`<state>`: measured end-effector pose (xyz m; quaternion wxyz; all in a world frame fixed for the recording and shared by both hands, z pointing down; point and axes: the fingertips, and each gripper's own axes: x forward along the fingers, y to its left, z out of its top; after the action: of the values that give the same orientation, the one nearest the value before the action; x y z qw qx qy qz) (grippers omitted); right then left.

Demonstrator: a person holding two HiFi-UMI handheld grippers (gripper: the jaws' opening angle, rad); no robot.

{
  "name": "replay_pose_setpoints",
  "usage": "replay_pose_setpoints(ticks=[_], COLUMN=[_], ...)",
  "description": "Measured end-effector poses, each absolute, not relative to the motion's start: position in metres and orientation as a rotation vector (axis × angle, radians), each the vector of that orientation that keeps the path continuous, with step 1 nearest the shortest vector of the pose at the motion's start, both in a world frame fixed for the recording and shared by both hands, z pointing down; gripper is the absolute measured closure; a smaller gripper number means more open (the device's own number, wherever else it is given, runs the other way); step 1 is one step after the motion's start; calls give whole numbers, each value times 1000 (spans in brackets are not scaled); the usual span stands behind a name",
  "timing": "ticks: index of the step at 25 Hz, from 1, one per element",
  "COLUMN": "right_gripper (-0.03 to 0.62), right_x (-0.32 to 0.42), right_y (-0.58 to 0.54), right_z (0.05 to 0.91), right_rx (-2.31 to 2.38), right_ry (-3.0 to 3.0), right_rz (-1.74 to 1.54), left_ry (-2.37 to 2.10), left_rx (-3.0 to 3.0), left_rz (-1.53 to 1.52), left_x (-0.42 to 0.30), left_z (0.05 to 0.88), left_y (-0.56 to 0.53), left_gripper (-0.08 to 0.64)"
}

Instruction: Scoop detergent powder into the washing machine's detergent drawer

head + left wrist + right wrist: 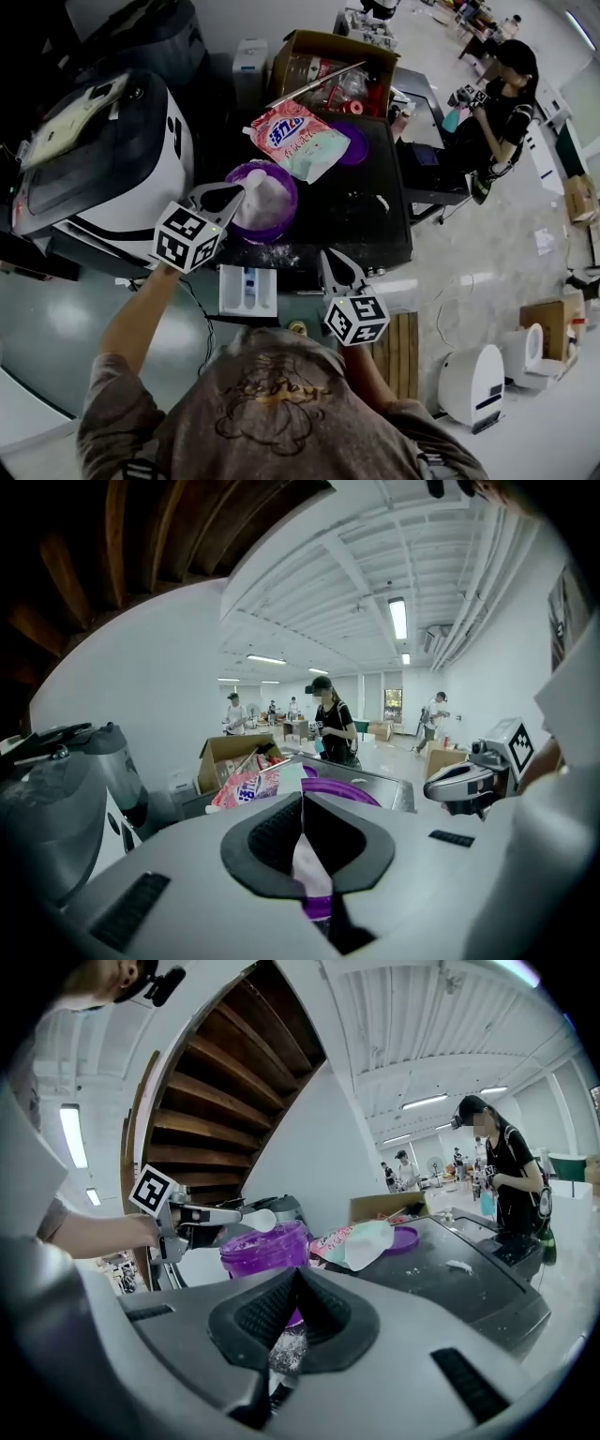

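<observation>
The left gripper (234,195) has its fingers (272,841) pressed on the thin handle of a white scoop (255,1220). It holds the scoop's bowl over the open purple tub (292,208) of detergent powder. The tub stands on the dark table (375,216), near the front edge. The right gripper (331,258) hovers low beside the tub with its fingers (323,1312) closed together on nothing.

The detergent drawer (232,292) is pulled out below the table edge, just in front of the tub. Some spilled powder (272,253) lies on the table between them.

I judge the scoop to be light, stiff plastic, so a grip far back on the handle is right. The loose powder will slide off easily, so the bowl must stay level on the way to the drawer. The tub looks light and may shift if pushed, and the free gripper could steady its wall.
</observation>
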<state>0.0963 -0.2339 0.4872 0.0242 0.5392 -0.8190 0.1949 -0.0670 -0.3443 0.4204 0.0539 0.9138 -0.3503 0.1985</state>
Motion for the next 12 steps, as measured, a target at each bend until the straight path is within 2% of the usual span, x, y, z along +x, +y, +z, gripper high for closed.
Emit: replay_pose_setpoints(ticks=[12], right_gripper=[595], right_x=[112], right_y=[-232], right_z=[488], right_rx=[1707], right_ry=[-2517], right_rz=[610], left_ry=[-792], left_rx=[2754], left_rz=[952], left_x=[-42], left_z=[442], left_y=[-344], left_gripper=[537])
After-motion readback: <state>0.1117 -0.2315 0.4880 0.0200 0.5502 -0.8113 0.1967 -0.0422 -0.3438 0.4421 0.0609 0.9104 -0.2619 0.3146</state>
